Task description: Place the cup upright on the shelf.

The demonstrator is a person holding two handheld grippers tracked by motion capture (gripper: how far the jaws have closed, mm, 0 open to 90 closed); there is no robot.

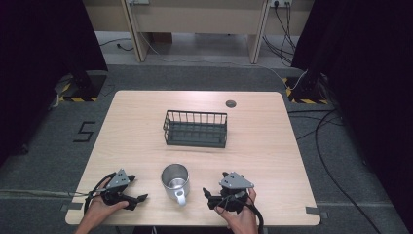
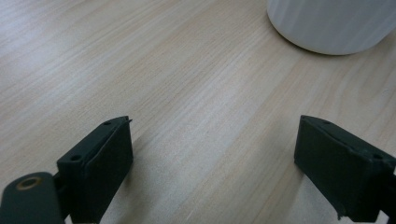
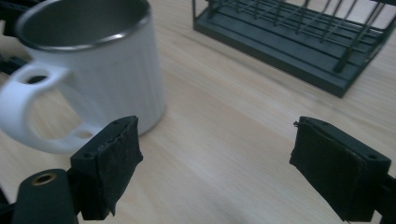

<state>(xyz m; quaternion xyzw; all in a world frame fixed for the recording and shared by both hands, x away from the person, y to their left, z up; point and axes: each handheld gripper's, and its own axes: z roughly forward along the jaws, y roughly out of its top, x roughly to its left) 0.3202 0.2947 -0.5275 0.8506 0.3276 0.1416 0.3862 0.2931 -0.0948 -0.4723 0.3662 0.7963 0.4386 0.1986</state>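
Both black hand-held grippers rest low on the light wooden table: left gripper and right gripper, jaws spread, empty. Between them stands the white ribbed mug with steel lining, handle toward the person, near the black wire basket. Risk: a jaw bumping the handle could spin or tip it.

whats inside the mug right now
Nothing visible: the mug stands upright on the table and its shiny metal inside looks empty in the high view. In the right gripper view the rim hides the bottom.
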